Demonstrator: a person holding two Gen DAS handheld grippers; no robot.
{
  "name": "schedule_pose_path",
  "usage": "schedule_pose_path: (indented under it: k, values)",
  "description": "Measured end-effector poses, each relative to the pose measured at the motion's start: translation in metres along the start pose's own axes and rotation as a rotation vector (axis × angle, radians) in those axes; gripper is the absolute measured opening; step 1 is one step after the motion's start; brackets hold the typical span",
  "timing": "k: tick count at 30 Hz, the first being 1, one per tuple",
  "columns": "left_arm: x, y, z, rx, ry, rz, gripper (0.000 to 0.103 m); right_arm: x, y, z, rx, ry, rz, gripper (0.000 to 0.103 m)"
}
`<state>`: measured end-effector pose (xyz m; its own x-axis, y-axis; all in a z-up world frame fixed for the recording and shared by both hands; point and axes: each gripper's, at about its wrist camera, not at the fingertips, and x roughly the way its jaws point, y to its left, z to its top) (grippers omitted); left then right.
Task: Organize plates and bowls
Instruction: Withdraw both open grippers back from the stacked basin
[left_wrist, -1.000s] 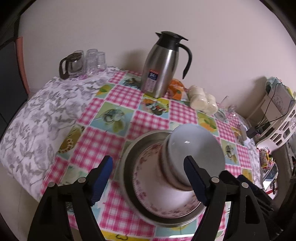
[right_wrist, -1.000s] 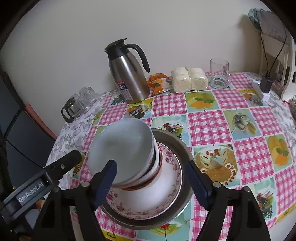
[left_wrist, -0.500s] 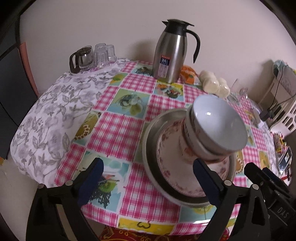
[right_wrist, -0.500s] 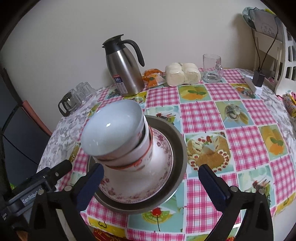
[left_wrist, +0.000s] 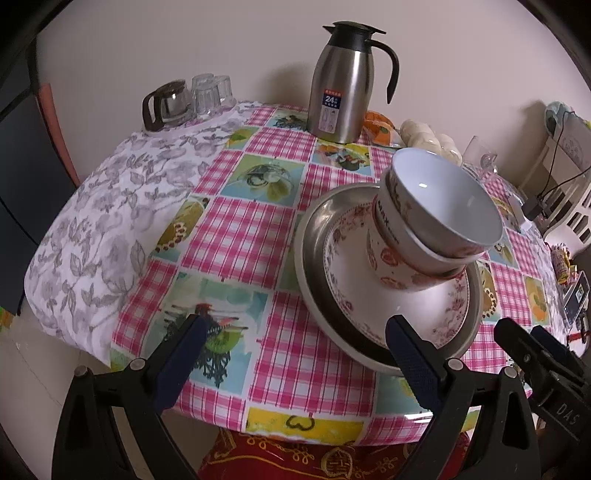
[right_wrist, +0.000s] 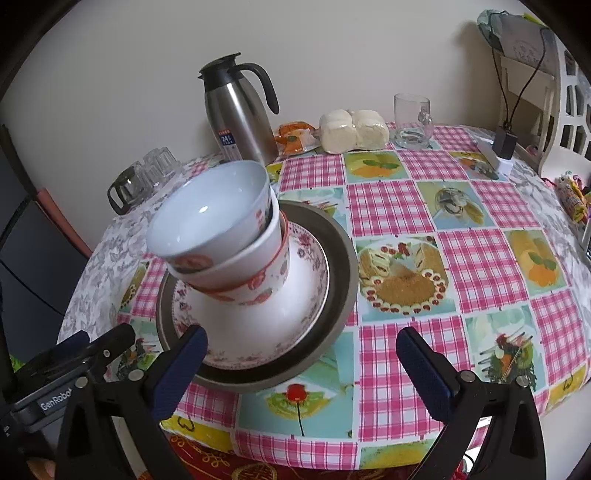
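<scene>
A stack of white bowls with red patterns (left_wrist: 436, 218) stands on a floral plate (left_wrist: 417, 314), which lies in a metal dish (left_wrist: 314, 266) on the checked tablecloth. The stack also shows in the right wrist view (right_wrist: 218, 229), on the plate (right_wrist: 295, 314) and dish (right_wrist: 340, 266). My left gripper (left_wrist: 295, 354) is open and empty, held back at the table's near edge, left of the dish. My right gripper (right_wrist: 303, 362) is open and empty, just in front of the dish. Each gripper's body shows at the edge of the other's view.
A steel thermos jug (left_wrist: 343, 85) stands at the back. A glass pot and tumblers (left_wrist: 184, 99) sit back left. Wrapped buns (right_wrist: 354, 129), an orange packet (right_wrist: 295, 136) and a glass mug (right_wrist: 412, 118) stand back right. A white chair (right_wrist: 554, 92) is at the right.
Both grippers have pulled back from the bowl stack toward the table's near edge and opened wider. The stack stays on the plate.
</scene>
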<state>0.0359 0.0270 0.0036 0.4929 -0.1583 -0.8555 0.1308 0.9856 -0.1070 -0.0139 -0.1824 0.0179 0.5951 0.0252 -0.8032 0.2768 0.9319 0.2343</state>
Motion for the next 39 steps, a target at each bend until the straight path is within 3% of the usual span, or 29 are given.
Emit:
schedule_pose_path:
  k: [4, 13, 39]
  values:
    - [0.0, 0.003, -0.004, -0.017, 0.017, -0.046, 0.098, -0.002, 0.0, -0.005, -0.003, 0.0, -0.007, 0.103]
    - [-0.003, -0.004, -0.015, 0.029, 0.022, -0.013, 0.098, -0.004, -0.002, -0.015, -0.005, 0.008, -0.022, 0.103]
    - [-0.006, -0.005, -0.031, 0.086, 0.043, 0.149, 0.098, -0.008, -0.007, -0.032, 0.0, 0.028, -0.046, 0.103]
